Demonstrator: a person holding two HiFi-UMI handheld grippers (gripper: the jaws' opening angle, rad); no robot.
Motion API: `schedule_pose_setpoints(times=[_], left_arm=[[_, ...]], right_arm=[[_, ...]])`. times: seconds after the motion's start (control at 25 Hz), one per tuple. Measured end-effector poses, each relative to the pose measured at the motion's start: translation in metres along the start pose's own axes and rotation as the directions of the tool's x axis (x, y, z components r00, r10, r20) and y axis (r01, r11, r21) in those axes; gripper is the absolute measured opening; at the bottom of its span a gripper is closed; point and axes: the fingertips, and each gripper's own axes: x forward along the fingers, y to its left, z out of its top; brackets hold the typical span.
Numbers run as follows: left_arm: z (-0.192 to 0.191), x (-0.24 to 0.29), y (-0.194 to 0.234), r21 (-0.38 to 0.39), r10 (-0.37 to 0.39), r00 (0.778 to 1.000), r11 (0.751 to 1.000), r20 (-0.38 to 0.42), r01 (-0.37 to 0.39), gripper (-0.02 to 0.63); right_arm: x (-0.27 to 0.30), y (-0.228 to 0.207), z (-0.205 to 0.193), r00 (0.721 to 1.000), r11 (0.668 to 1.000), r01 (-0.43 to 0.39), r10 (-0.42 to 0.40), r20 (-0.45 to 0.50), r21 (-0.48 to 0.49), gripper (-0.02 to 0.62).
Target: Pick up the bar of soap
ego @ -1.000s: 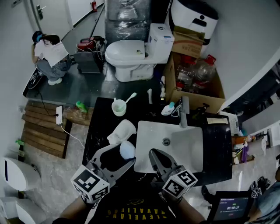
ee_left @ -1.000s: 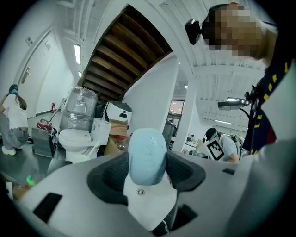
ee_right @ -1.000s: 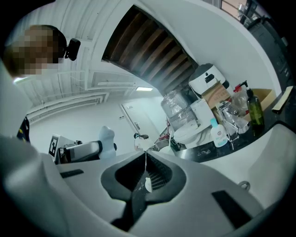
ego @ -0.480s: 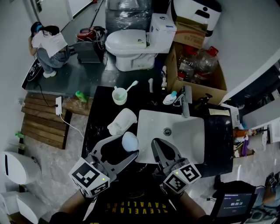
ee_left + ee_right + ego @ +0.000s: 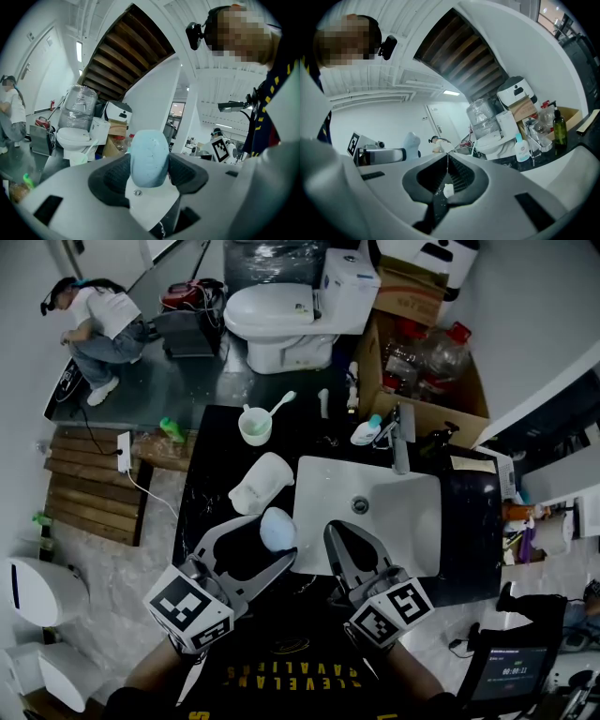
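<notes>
Soap (image 5: 277, 527) clamped on end in left gripper (image 5: 279, 546), lower centre, just left of sink (image 5: 412, 521); right gripper (image 5: 331, 532) closed on nothing, just right of soap.

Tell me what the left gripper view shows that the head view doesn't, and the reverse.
Only the left gripper view: both dark pads pressed against the soap bar, one on each side. Only the head view: the sink, the black counter, and the right gripper, shut, near the sink's front rim. Both: the left gripper holding the soap bar, and the toilet.
</notes>
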Motion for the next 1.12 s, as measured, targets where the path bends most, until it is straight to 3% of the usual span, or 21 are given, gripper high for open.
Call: schedule_pose_setpoints(times=[1.12], left_arm=[[-0.007, 0.0042, 0.0022, -0.012, -0.004, 1.0, 1.0, -0.015, 0.004, 0.267]], right_arm=[[-0.0011, 0.0016, -0.0025, 1.0, 1.0, -0.009, 0.008, -0.01, -0.027, 0.018]])
